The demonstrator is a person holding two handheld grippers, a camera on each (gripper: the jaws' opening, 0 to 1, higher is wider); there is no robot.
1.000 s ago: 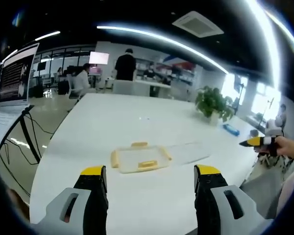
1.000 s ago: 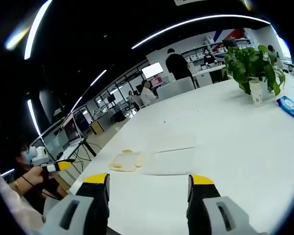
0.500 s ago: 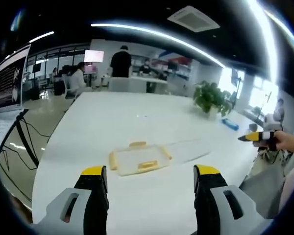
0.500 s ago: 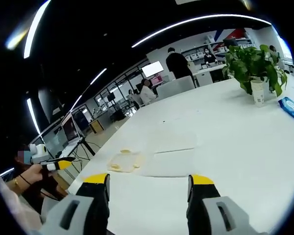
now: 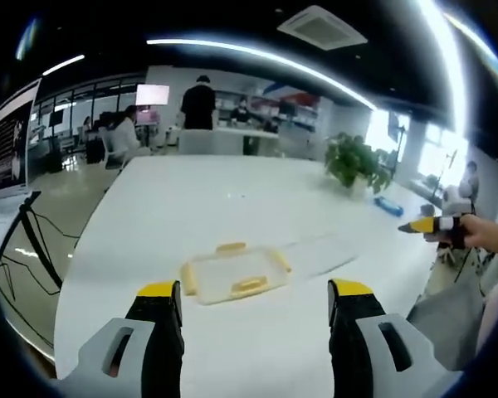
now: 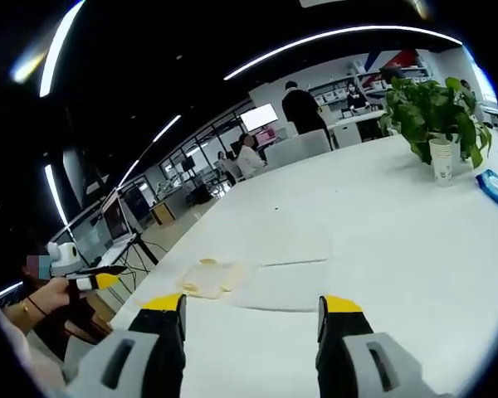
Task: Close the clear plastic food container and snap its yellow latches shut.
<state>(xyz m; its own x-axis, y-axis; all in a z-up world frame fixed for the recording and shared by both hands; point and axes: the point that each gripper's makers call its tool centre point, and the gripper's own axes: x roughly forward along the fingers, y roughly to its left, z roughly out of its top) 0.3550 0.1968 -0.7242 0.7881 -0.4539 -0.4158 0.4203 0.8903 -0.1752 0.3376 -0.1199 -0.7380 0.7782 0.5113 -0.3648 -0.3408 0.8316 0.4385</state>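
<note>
Ahead of the left gripper (image 5: 253,300), whose jaws stand wide and empty, the clear plastic food container with yellow latches (image 5: 232,272) lies open on the white worktop (image 5: 191,207), long axis crosswise; the wide, empty right gripper (image 6: 251,308) looks farther off.

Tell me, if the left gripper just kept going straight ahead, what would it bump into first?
Probably the clear container with yellow latches, lying ahead between the open left gripper jaws on the white table; depth is uncertain.
</note>
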